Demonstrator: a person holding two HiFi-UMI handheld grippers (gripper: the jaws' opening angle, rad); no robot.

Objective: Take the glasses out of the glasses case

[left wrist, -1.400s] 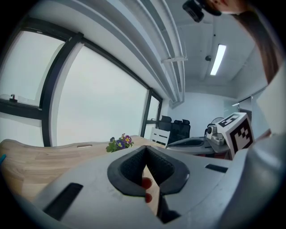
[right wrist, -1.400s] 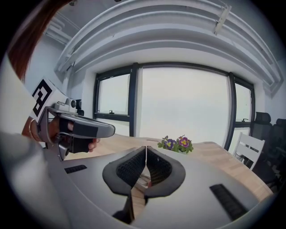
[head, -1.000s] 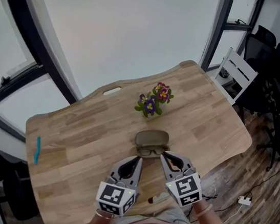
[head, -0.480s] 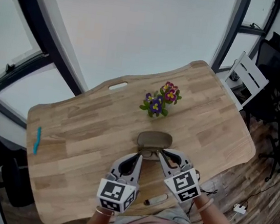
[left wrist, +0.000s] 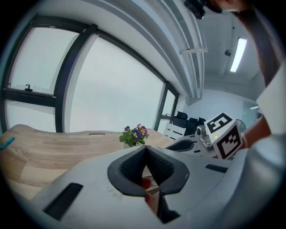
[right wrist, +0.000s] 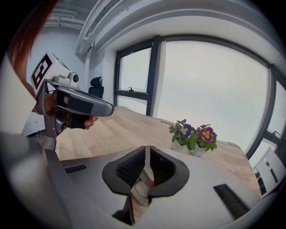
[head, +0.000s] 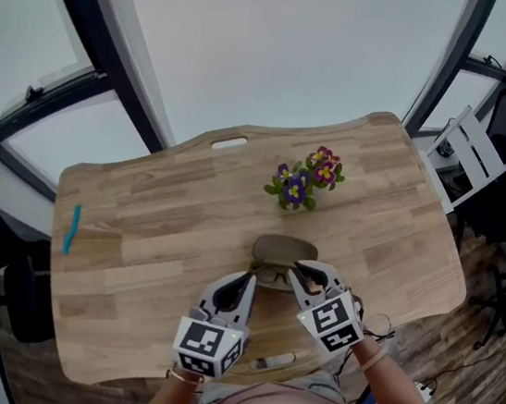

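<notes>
Wooden table (head: 139, 218) bears the open glasses case (head: 286, 248) with glasses (head: 269, 273); left claw (head: 248, 280), right claw (head: 300, 270) both closed.

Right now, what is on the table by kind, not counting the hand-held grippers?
Glasses case: 1
Glasses: 1
Potted flowering plants: 2
Teal pen: 1
Small whitish object at the near edge: 1
Total: 6

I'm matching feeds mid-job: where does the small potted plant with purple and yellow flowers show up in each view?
Head view: the potted plant with purple and yellow flowers is just right of centre, at the table's far side.
Left gripper view: slightly left of centre, just above the jaws.
Right gripper view: right of centre, above the jaws.
Shared landmark: the light wooden table on which it stands.
</notes>
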